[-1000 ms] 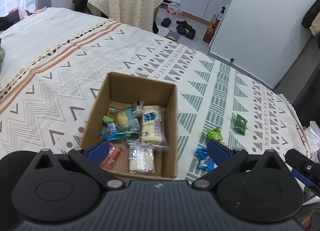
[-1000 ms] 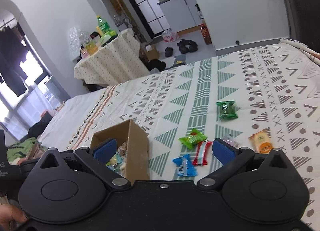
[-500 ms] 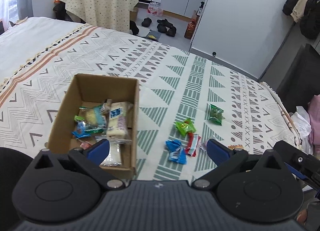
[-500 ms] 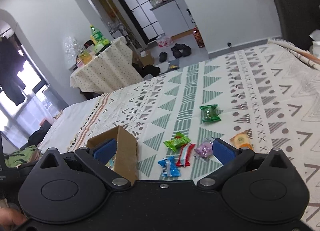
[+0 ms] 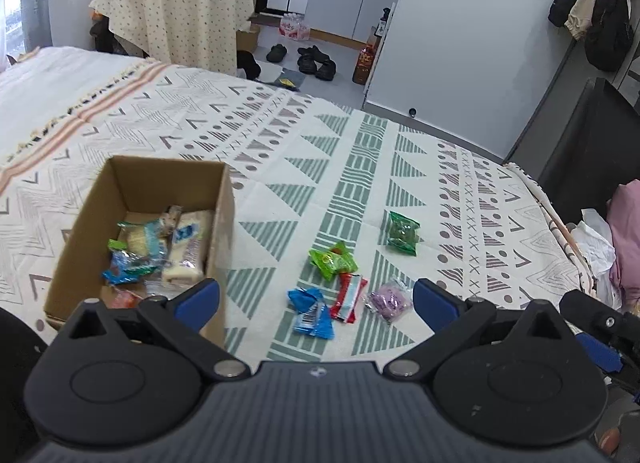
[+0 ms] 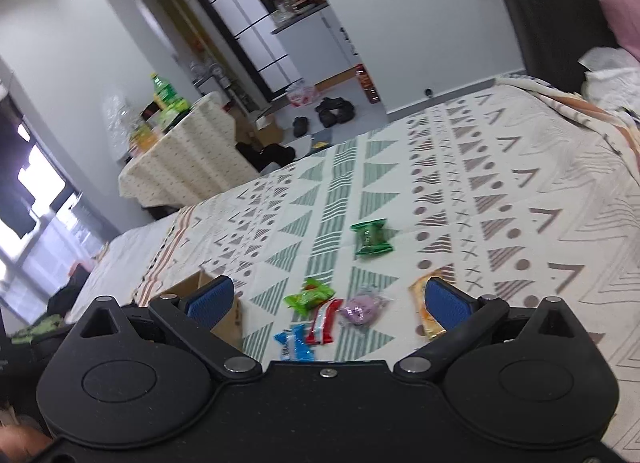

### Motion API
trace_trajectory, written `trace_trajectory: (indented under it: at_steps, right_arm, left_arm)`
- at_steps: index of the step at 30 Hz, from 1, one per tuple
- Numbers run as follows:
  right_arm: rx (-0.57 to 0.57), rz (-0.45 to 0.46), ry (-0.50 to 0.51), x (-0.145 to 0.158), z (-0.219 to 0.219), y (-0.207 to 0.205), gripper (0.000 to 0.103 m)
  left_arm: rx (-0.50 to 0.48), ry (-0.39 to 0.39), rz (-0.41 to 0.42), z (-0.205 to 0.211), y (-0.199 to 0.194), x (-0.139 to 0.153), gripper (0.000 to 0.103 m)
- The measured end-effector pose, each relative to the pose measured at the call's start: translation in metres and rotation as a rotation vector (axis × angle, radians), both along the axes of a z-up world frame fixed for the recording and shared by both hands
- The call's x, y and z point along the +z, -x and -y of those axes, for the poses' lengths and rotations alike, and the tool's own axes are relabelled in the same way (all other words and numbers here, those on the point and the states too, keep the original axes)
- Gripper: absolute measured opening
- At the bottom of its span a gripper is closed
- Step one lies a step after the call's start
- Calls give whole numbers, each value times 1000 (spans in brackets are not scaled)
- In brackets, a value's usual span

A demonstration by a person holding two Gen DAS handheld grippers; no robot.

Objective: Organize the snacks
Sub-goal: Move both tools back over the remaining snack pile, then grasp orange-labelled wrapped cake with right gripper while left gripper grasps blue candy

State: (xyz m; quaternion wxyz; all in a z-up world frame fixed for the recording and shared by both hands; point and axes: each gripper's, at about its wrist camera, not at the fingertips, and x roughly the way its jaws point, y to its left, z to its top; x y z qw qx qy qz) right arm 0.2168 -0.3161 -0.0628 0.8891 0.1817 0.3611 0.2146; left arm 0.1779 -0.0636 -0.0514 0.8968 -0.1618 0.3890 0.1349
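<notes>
Patterned cotton everywhere: the bedspread (image 5: 360,167) fills both views, triangles and zigzags in green and grey. On it, over to the left, sits the cardboard box (image 5: 132,183), open-topped and already carrying several wrapped snacks on its floor (pale bars, a blue wrapper, something orange at the near end). Both tools hang above the bed with nothing in them: the left gripper (image 5: 316,301) has its blue pads spread wide, and the right gripper (image 6: 326,299) is spread just as wide.

Now the loose snacks, all lying on the bedspread to the right of the box. The dark green packet (image 5: 403,232) lies farthest out, apart from the rest. Nearer, a cluster: the light green packet (image 5: 333,261), the red packet (image 5: 347,297) touching it, the blue packet (image 5: 311,313) just beside the red, the purple packet (image 5: 387,300) on the other side. An orange packet (image 6: 426,309) lies partly hidden behind the right gripper's finger.
</notes>
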Motion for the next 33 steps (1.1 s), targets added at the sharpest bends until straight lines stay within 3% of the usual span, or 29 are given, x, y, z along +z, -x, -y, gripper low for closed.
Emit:
trace_trajectory:
  at_steps: [10, 24, 33]
  right_arm:
    - [-88, -91, -12, -26, 19, -20, 99]
    - [-82, -208, 96, -66, 3, -49, 93]
    - [-64, -282, 207, -97, -16, -76, 90]
  left_arm:
    - [-9, 57, -60, 3, -23, -40, 99]
    - [-20, 112, -183, -10, -60, -101, 68]
    - [-14, 143, -246, -22, -82, -131, 59]
